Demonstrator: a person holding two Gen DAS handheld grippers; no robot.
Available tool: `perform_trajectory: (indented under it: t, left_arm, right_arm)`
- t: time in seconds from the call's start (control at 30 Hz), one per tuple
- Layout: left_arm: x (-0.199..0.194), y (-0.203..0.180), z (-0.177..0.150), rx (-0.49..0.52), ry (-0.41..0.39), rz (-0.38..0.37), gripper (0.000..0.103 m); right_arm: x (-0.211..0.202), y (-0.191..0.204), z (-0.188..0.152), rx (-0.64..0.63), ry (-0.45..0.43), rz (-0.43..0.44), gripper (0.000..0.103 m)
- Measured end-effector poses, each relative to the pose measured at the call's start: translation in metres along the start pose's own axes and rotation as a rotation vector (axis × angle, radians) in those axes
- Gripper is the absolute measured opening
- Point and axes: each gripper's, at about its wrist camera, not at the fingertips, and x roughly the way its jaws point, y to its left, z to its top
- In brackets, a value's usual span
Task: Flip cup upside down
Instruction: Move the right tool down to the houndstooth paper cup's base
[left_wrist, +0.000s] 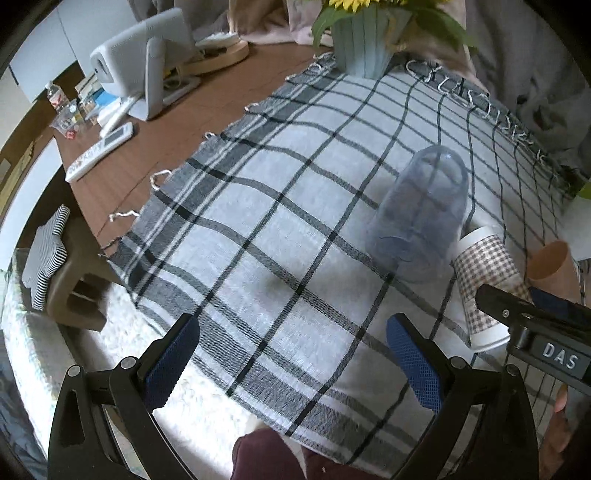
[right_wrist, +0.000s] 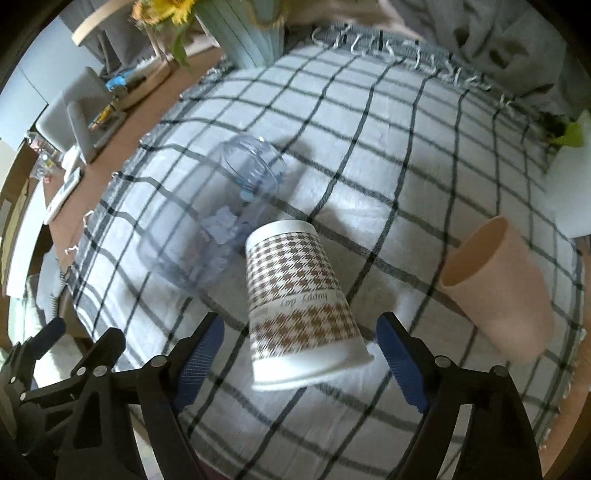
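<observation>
A white paper cup with a brown houndstooth pattern (right_wrist: 301, 302) stands upside down on the checked cloth, rim down, between the open fingers of my right gripper (right_wrist: 301, 363); the pads are apart from its sides. It also shows in the left wrist view (left_wrist: 484, 284). A clear bluish plastic cup (right_wrist: 218, 218) stands upside down just left of it, also seen in the left wrist view (left_wrist: 421, 218). A tan cup (right_wrist: 498, 284) stands upright at the right. My left gripper (left_wrist: 295, 362) is open and empty, above the cloth's near edge.
The checked cloth (left_wrist: 280, 206) covers the table's right part. A ribbed vase of sunflowers (left_wrist: 364, 40) stands at the far edge. A white device (left_wrist: 144, 62), a remote (left_wrist: 99, 153) and small clutter lie on bare wood at the left.
</observation>
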Motion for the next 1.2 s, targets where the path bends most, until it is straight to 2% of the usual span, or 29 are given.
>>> perform_trajectory:
  t: [0.17,0.3,0.5,0.73,0.9,1.2]
  left_arm:
    - [0.015,-0.003,0.003,0.030,0.025,0.016,0.103]
    - [0.018,-0.002,0.007,0.055,0.029,0.008,0.103]
    - [0.015,0.002,0.017,0.130,0.025,-0.039,0.103]
    - [0.005,0.009,0.029,0.249,0.012,-0.088,0.103]
    - [0.006,0.005,0.027,0.363,0.010,-0.115,0.103]
    - [0.015,-0.001,0.020,0.484,0.039,-0.149,0.103]
  right_arm:
    - [0.021,-0.006,0.004,0.019,0.057,0.018,0.074]
    - [0.026,-0.008,0.002,0.044,0.067,0.031,0.068]
    - [0.014,-0.008,-0.002,0.127,0.038,0.027,0.067]
    - [-0.010,-0.013,-0.034,0.366,-0.011,0.028,0.067]
    - [-0.009,-0.009,-0.062,0.502,-0.015,0.021,0.067]
    - [0.005,0.001,-0.087,0.609,-0.008,-0.014,0.068]
